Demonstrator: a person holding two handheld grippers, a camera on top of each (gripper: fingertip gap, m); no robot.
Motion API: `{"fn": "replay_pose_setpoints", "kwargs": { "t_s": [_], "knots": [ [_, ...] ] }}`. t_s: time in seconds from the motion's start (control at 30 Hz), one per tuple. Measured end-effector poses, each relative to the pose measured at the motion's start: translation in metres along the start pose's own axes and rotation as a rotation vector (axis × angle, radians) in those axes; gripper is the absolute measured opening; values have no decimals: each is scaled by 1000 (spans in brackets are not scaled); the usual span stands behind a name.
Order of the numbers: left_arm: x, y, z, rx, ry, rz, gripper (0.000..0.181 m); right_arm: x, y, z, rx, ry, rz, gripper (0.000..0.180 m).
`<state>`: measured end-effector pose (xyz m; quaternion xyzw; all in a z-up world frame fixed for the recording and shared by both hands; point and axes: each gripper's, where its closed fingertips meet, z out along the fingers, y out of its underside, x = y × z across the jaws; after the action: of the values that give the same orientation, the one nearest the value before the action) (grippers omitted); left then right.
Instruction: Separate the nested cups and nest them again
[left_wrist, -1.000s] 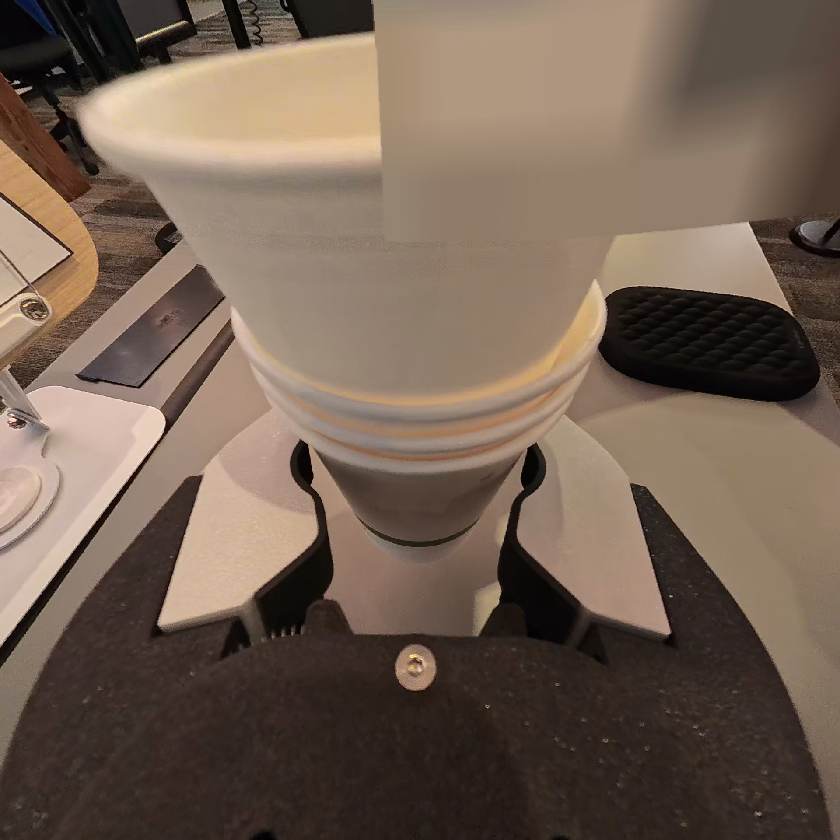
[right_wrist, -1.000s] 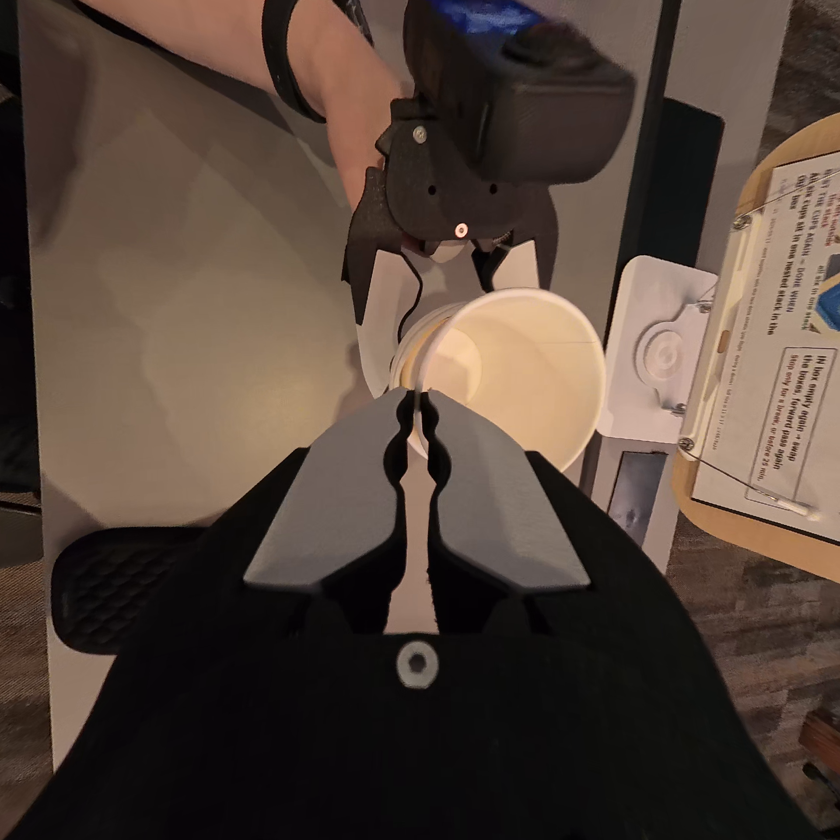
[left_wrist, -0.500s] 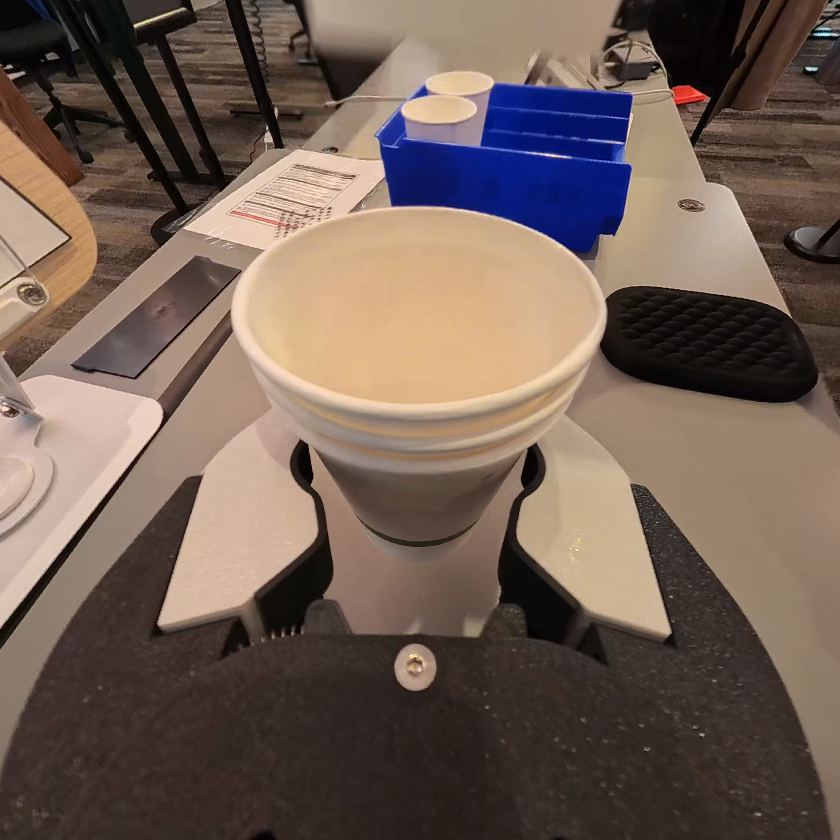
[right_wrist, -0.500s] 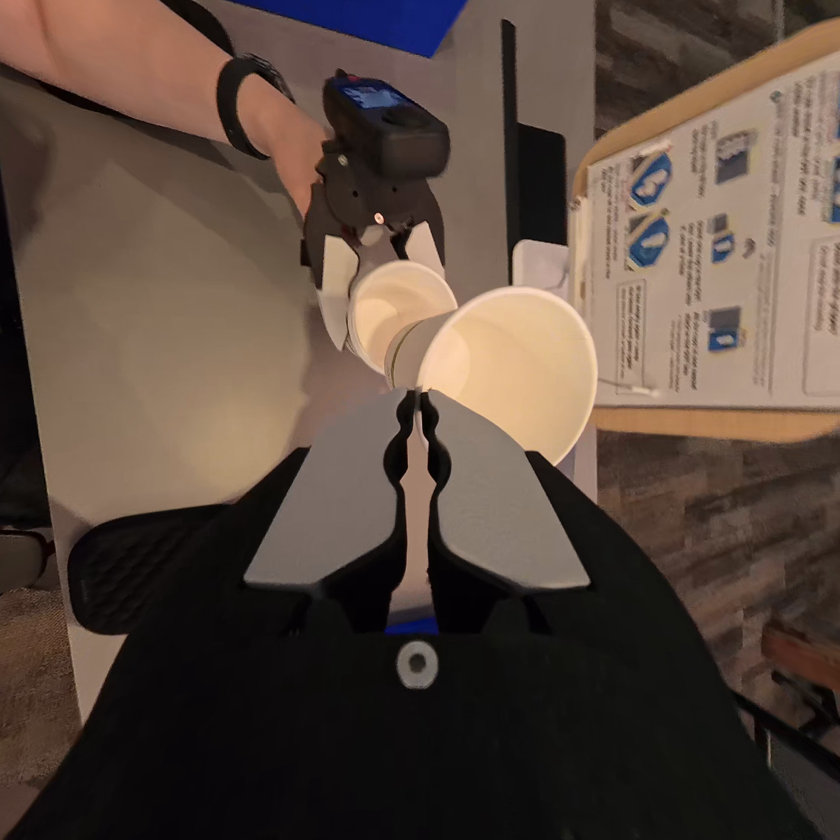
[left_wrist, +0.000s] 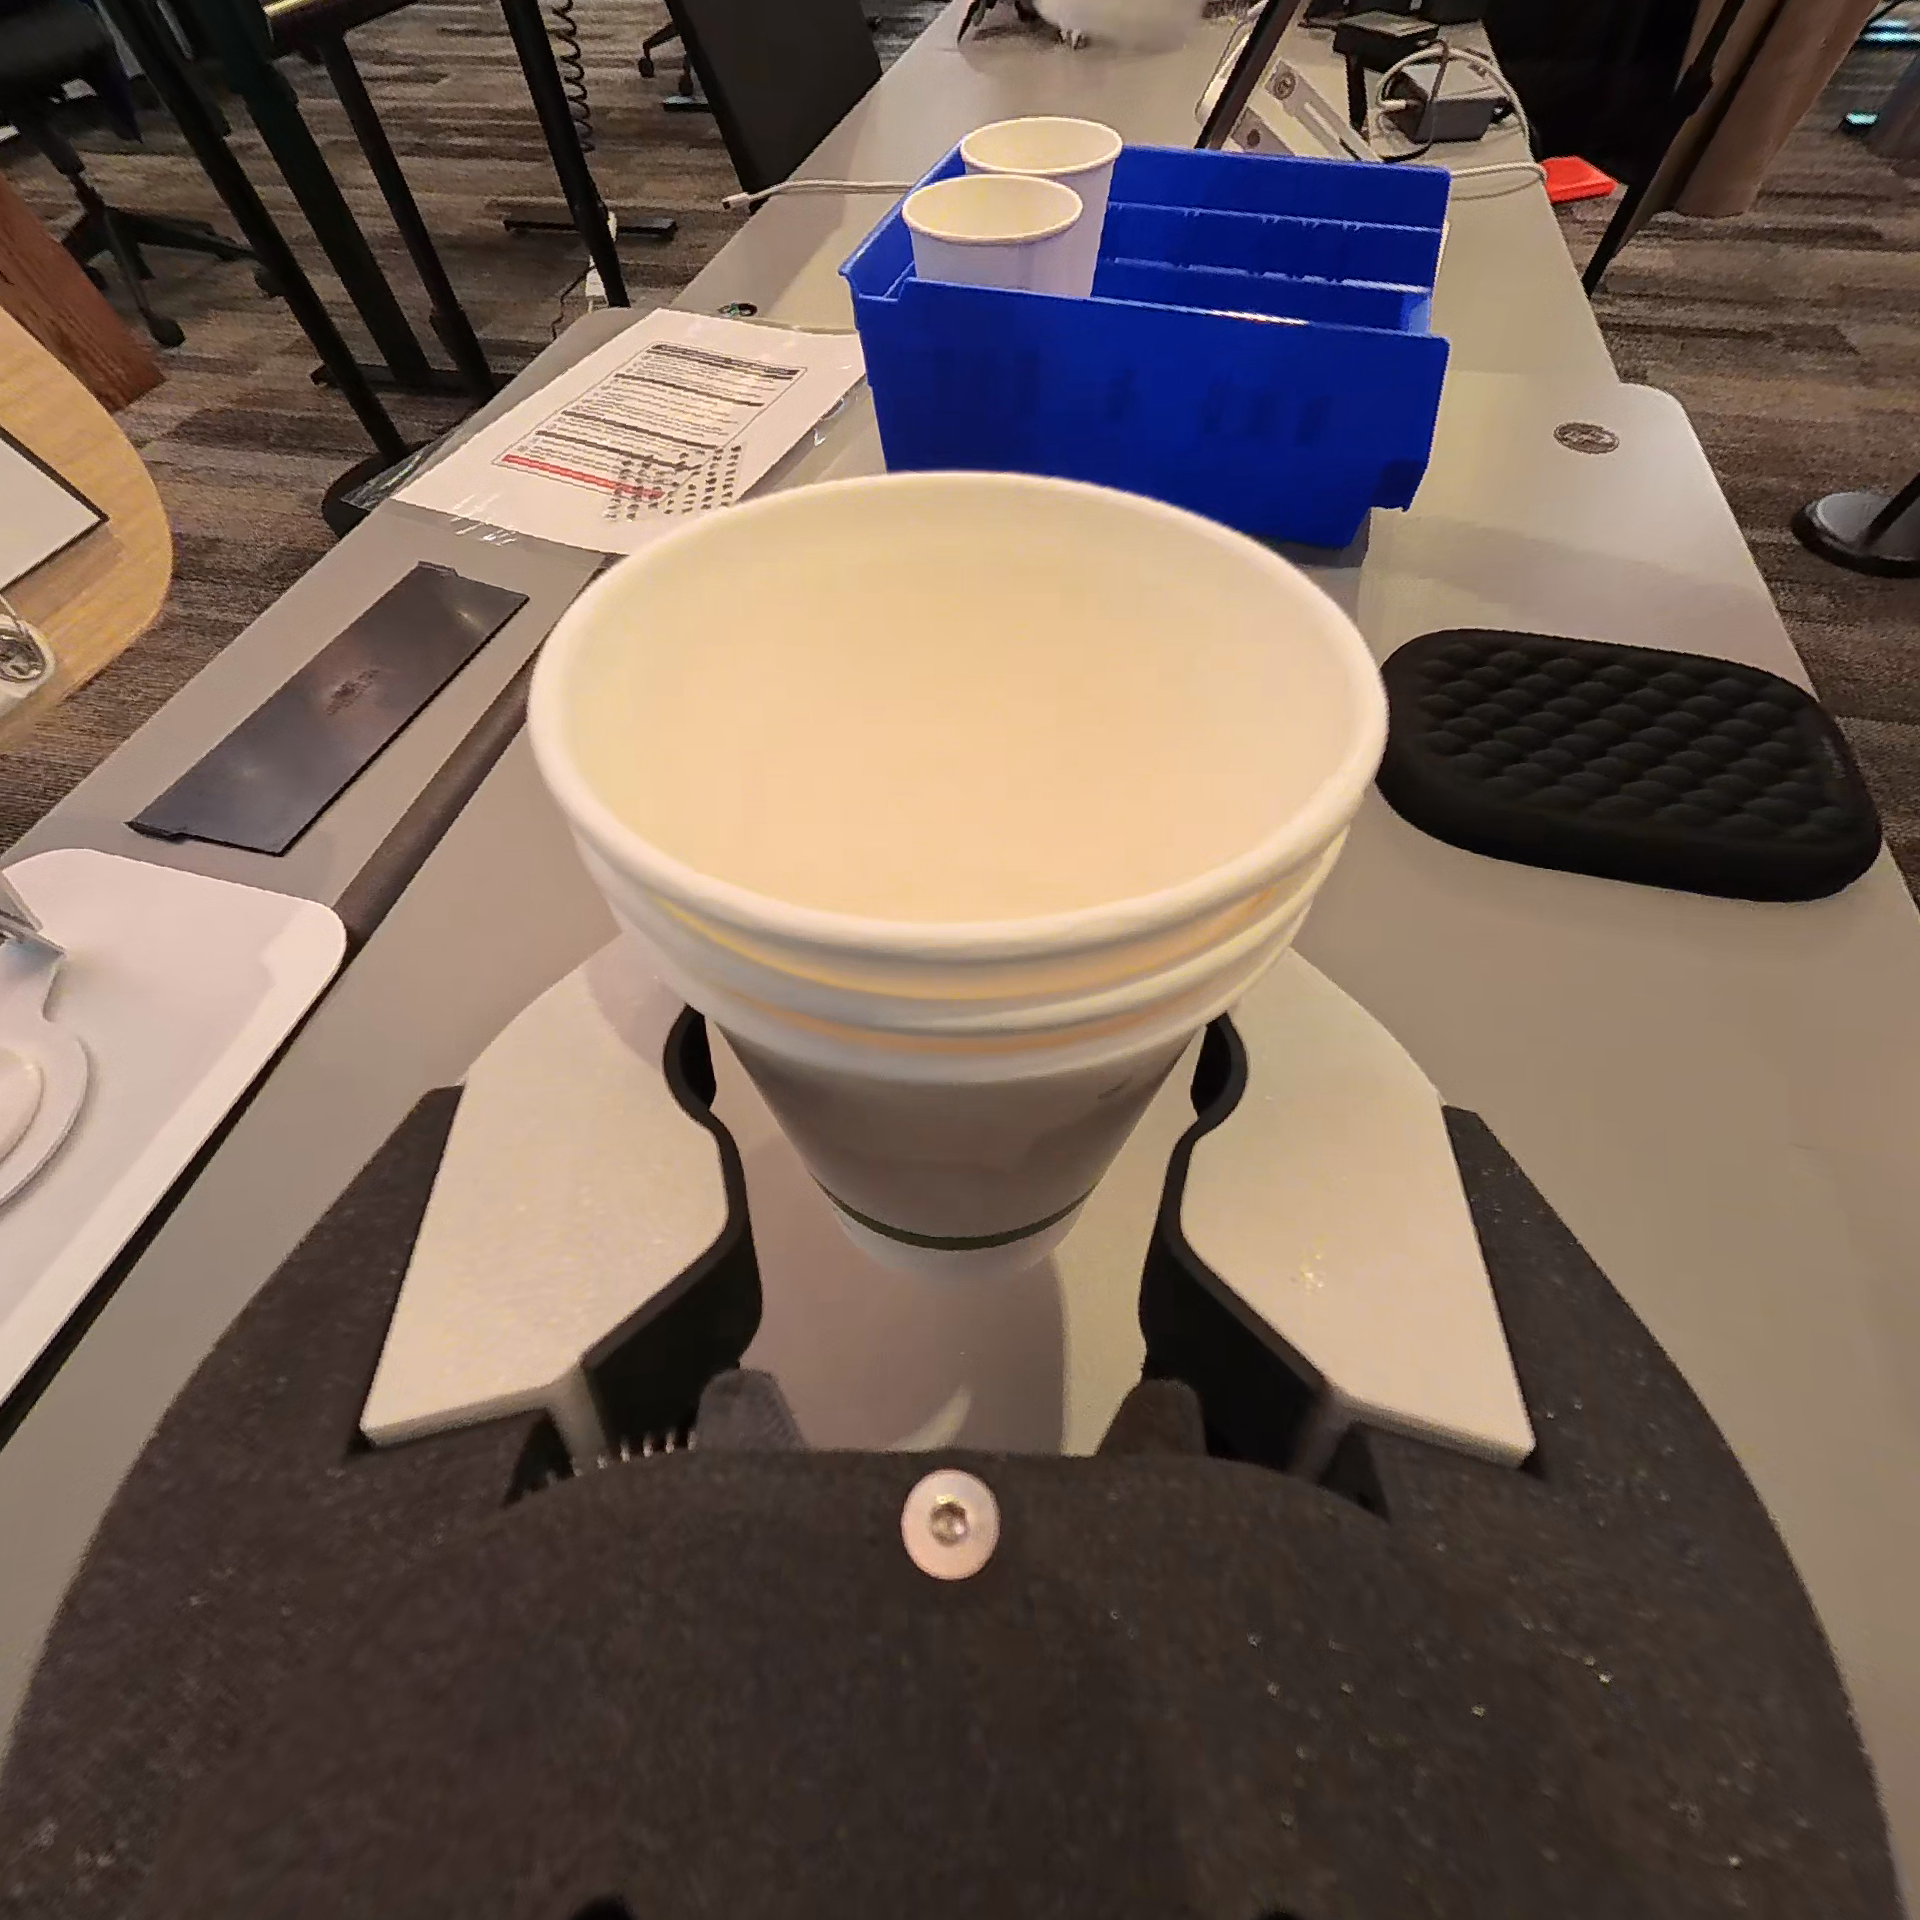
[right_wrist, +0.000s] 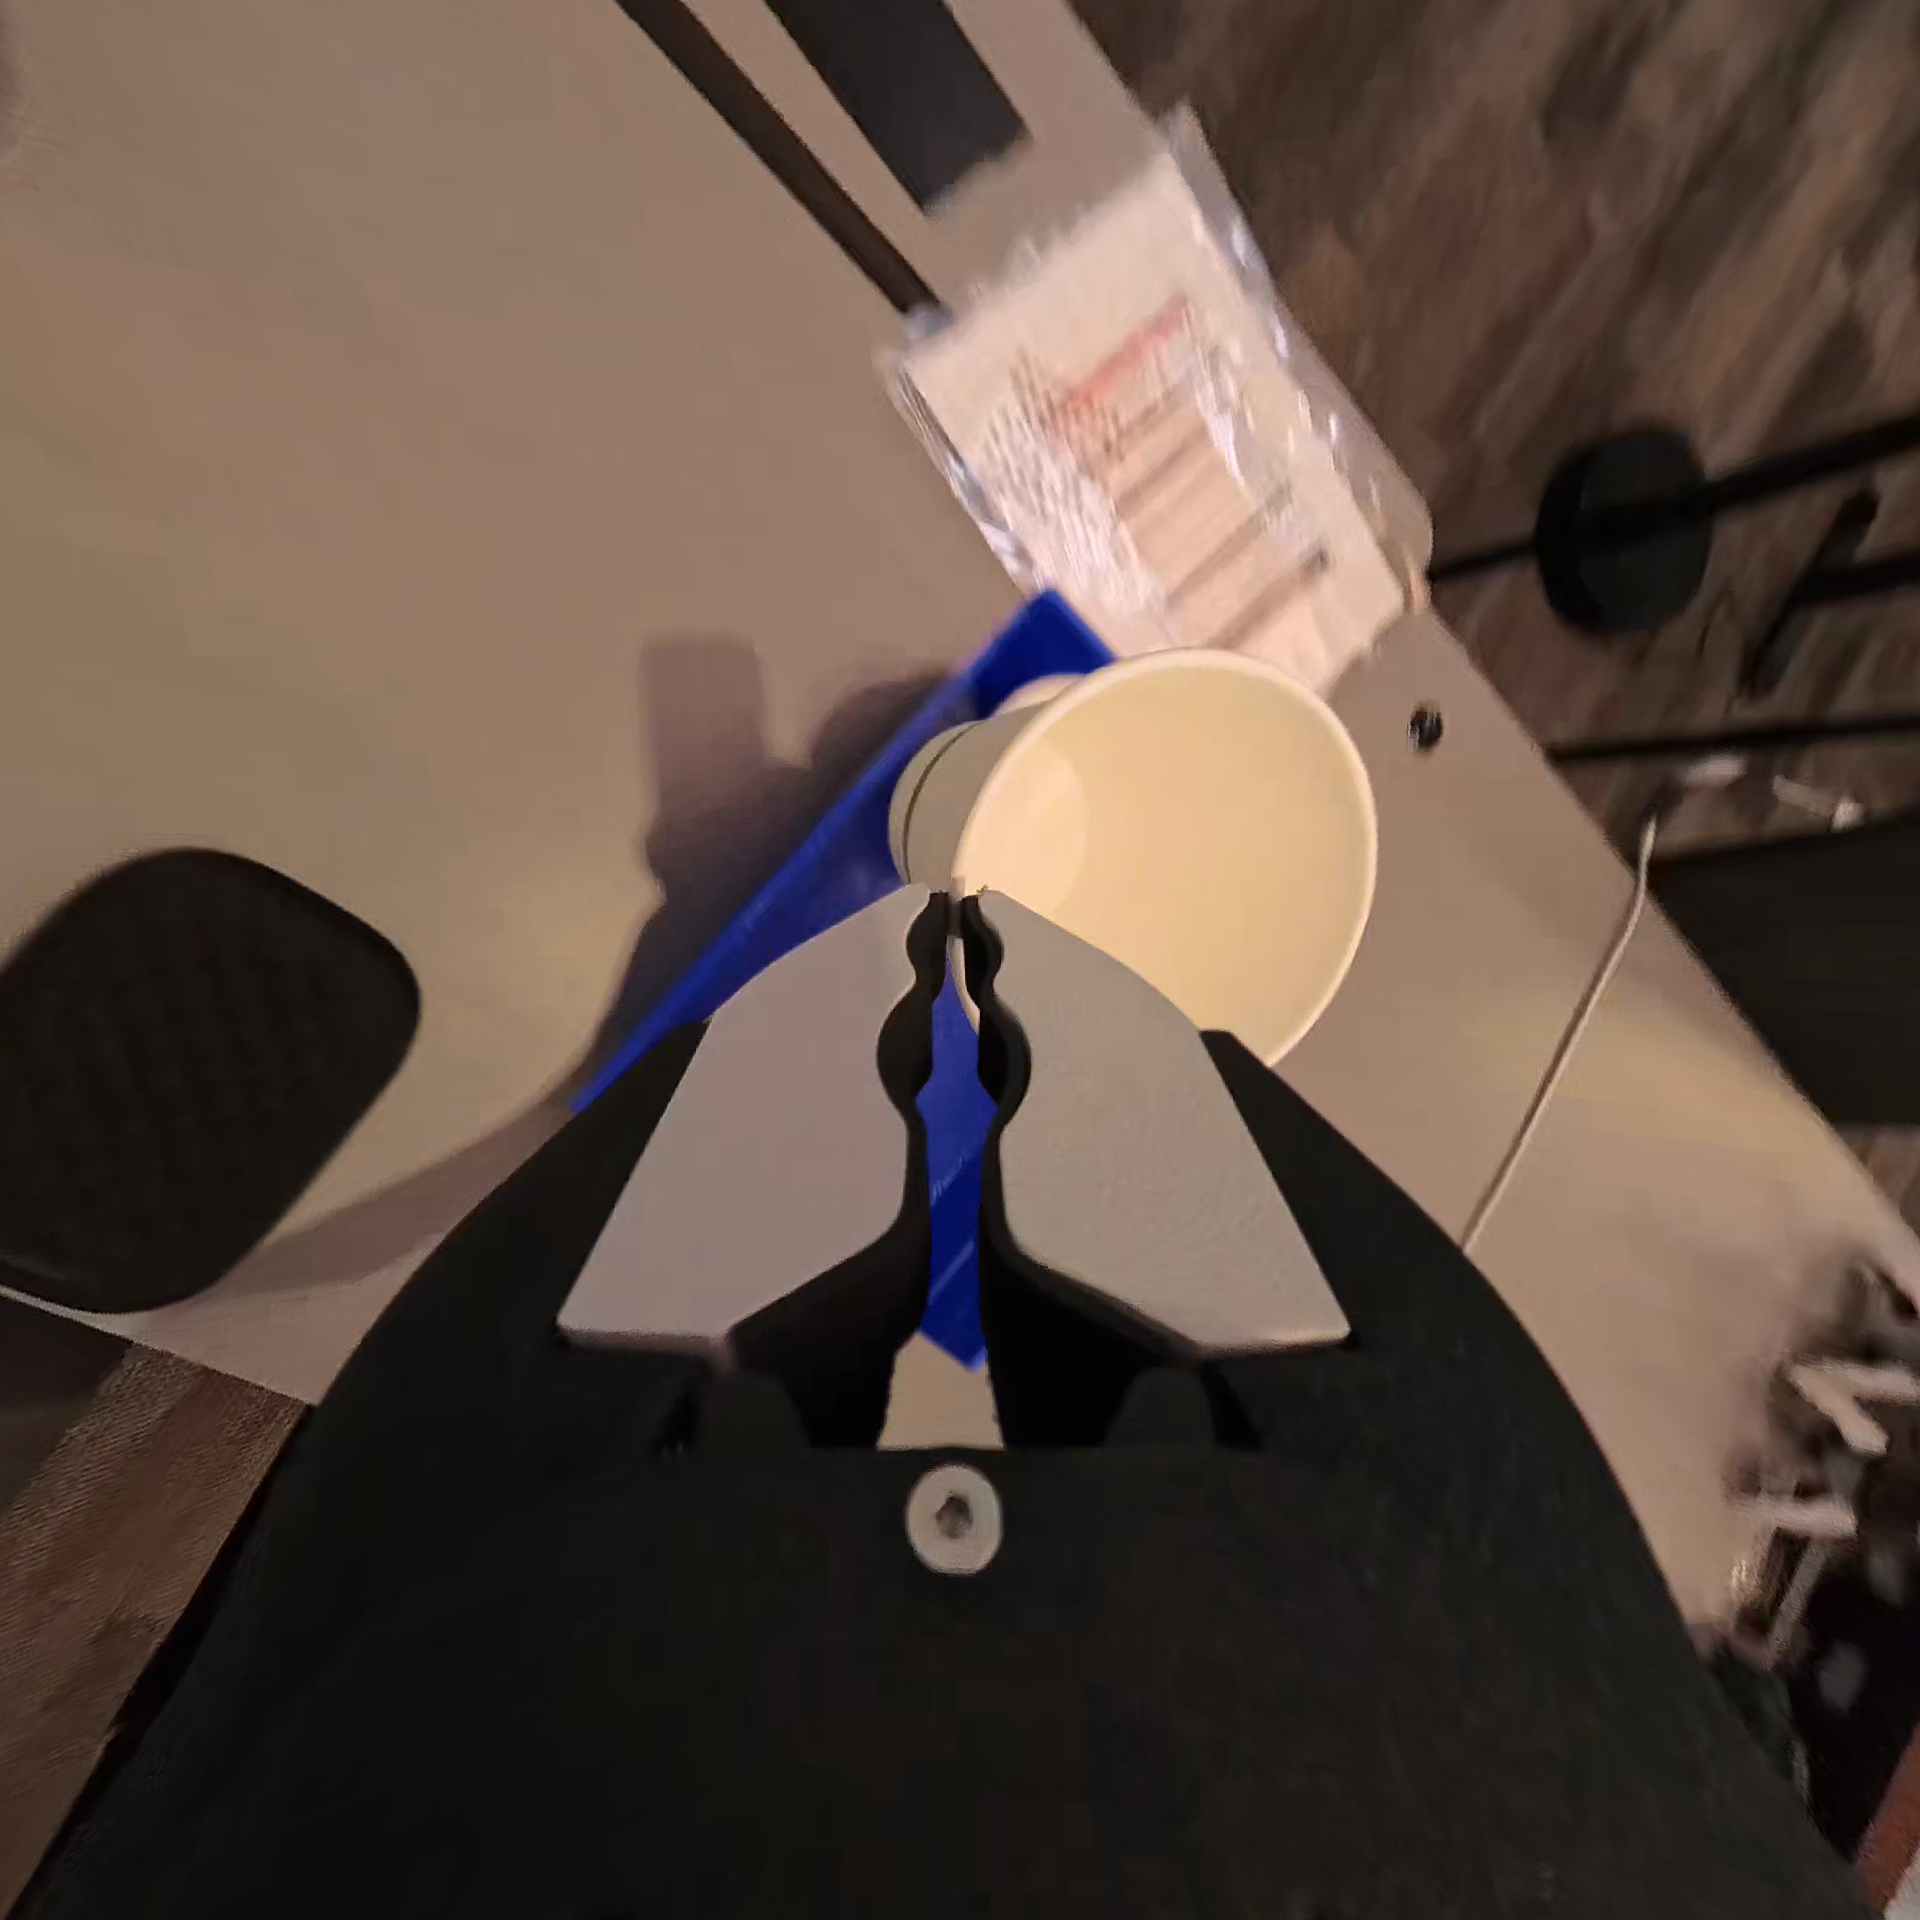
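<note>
A stack of nested white paper cups (left_wrist: 956, 914) stands upright between my left gripper's fingers (left_wrist: 582, 1174). My left gripper (left_wrist: 956, 1049) is shut on the lower part of the stack, just above the grey table (left_wrist: 1558, 1091). In the right wrist view, my right gripper (right_wrist: 951, 904) is shut on the rim of a single white paper cup (right_wrist: 1174, 831). It holds the cup tilted in the air above the blue bin (right_wrist: 831, 914). This view is blurred by motion.
The blue bin (left_wrist: 1143, 384) sits at the far end of the table with two white cups (left_wrist: 992, 239) in its left compartment. A black padded mat (left_wrist: 1631, 769) lies on the right; a printed sheet (left_wrist: 644, 436), black strip (left_wrist: 332, 696) and white stand base (left_wrist: 156, 997) lie on the left.
My right gripper has lifted one cup out of the stack and carried it away over the blue bin. My left gripper has kept hold of the remaining stack in place.
</note>
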<state>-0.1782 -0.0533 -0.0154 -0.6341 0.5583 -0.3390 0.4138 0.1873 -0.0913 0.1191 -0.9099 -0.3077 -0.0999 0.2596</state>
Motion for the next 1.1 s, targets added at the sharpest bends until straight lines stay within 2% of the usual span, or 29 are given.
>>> {"fn": "replay_pose_setpoints", "kwargs": {
  "t_s": [0.2,0.37,0.67,1.1],
  "knots": [
    [-2,-1,-1,5,-3,-5,91,22,83,50,-157,38,119,3],
    [-2,0,-2,4,-4,-7,91,29,125,86,-230,78,164,3],
    [-2,-2,-3,9,-5,-4,91,20,152,121,-251,49,212,3],
    [-2,-2,-4,8,-5,-1,91,17,162,134,-255,35,226,3]
  ]
}}
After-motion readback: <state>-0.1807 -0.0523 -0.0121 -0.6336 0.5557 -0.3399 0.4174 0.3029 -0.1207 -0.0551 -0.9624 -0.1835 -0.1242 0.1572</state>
